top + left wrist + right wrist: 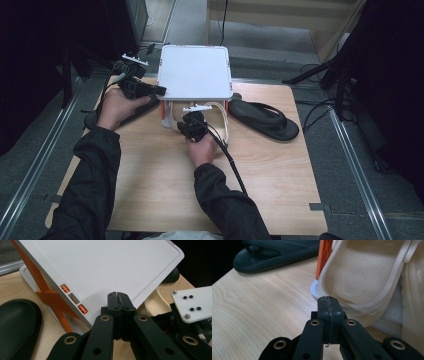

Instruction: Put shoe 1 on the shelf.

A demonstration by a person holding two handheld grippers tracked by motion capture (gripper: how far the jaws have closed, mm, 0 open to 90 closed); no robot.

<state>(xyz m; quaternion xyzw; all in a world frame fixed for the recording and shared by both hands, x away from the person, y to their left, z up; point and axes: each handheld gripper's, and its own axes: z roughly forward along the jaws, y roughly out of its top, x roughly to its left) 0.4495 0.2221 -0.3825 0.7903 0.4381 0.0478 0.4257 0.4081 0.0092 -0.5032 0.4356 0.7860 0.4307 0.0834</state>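
My right tool [328, 299], closed and empty, touches the heel rim of the cream clog [359, 277] just ahead under the rack [196, 70]; soft, light, best gripped at that rim.

Rack [195, 70] at table's [150, 190] rear; clog [362, 277] inside rack; sandals left [17, 322] and right [265, 119] of it.

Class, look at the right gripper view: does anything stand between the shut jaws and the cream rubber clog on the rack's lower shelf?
Nothing visible does. The right gripper sits right at the cream rubber clog's heel rim, no object between them.
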